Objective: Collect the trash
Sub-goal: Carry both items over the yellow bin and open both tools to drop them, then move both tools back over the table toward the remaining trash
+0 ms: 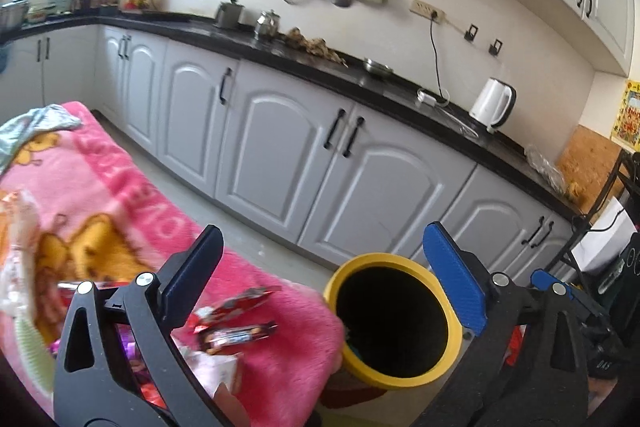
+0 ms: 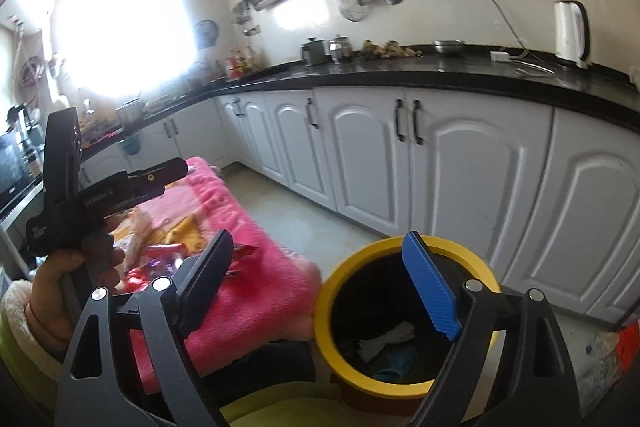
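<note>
Wrappers lie scattered on a fluffy pink blanket (image 1: 120, 195) printed with yellow cartoon bears, seen from the left wrist: a red and silver foil wrapper (image 1: 236, 303), a longer dark candy wrapper (image 1: 236, 337) just below it, and more blurred packets at the left edge. Just right of the blanket's edge stands a round bin with a yellow rim (image 1: 394, 319), its inside dark. The left claw (image 1: 324, 279) is spread wide with nothing between its dark finger and its blue finger; the blue one sits in front of the bin's right rim. Behind runs a black kitchen surface (image 1: 304, 61) over grey-white cabinet doors, carrying a white electric kettle (image 1: 492, 105).

From the right wrist, the yellow-rimmed bin (image 2: 336, 287) shows white crumpled paper (image 2: 380, 341) and something teal at its bottom. The right claw (image 2: 320, 283) is also spread wide and empty, its blue finger over the bin's opening and its dark finger over the blanket (image 2: 256, 267). At left, a hand (image 2: 68, 279) in a fleecy cuff grips the handle of the other claw, which is above the wrappers (image 2: 160, 259) on the blanket.
</note>
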